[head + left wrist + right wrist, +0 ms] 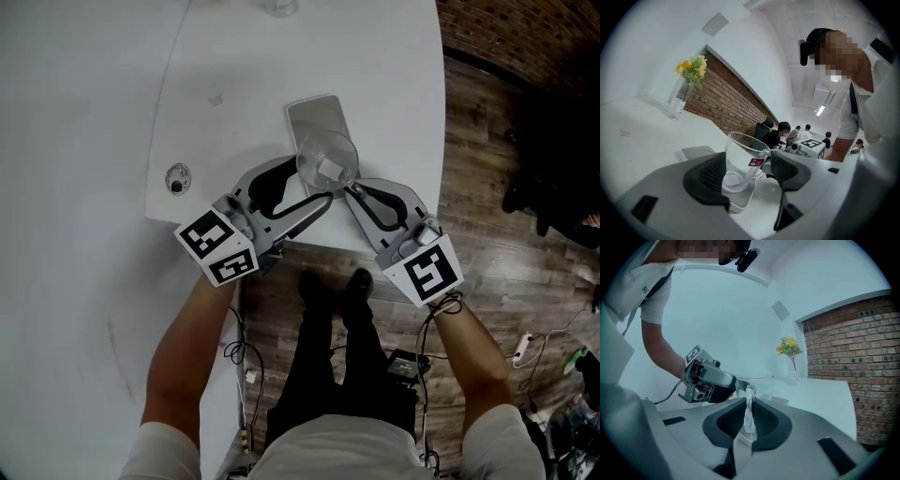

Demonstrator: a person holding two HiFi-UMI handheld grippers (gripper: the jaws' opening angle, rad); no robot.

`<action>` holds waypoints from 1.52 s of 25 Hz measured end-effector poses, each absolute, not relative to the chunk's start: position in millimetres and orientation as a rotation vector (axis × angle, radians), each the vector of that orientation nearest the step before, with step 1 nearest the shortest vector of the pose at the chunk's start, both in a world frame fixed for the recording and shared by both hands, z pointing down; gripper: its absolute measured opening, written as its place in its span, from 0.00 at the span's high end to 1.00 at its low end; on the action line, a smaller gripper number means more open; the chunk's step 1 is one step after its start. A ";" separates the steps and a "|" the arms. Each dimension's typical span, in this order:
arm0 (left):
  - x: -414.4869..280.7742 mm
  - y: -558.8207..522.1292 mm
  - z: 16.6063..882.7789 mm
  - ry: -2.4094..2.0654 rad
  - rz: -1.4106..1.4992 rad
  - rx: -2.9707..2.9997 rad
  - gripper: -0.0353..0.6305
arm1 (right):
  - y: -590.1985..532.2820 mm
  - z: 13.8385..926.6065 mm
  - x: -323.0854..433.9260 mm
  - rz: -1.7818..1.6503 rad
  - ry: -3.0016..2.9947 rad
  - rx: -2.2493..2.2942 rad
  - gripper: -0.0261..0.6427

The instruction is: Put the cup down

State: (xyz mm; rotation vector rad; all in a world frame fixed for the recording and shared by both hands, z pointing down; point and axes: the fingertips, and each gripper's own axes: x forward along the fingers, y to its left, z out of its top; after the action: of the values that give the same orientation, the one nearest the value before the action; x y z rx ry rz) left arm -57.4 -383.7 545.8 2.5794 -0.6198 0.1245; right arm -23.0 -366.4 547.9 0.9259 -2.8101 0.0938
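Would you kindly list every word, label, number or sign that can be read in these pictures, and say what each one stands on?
No text here can be read clearly.
Red label on the cup: the print is too small to read.
Marker cubes: black-and-white square patterns only, no words.
Small pale tag on the table: blank, or too small to tell.

White table [394, 56] on dark plank floor [497, 187], red brick wall [862, 380], yellow flowers [693, 68] in a clear vase [677, 101].
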 end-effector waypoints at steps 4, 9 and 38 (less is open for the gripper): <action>-56.7 -383.3 546.7 -0.623 0.120 2.577 0.51 | -366.7 553.6 -21.2 0.103 -2.773 0.926 0.91; -58.4 -382.8 551.1 -0.626 0.117 2.575 0.51 | -366.3 560.8 -21.9 0.152 -2.746 0.935 0.91; -75.3 -369.6 534.7 -0.749 0.072 2.565 0.52 | -361.0 540.3 -3.9 0.133 -2.719 1.043 0.82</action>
State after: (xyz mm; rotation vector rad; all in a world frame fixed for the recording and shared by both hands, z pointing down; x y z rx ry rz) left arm -75.3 -369.6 534.7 2.5652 -0.7494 0.0724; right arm -3.9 -361.0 540.3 1.0429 -2.7189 0.1327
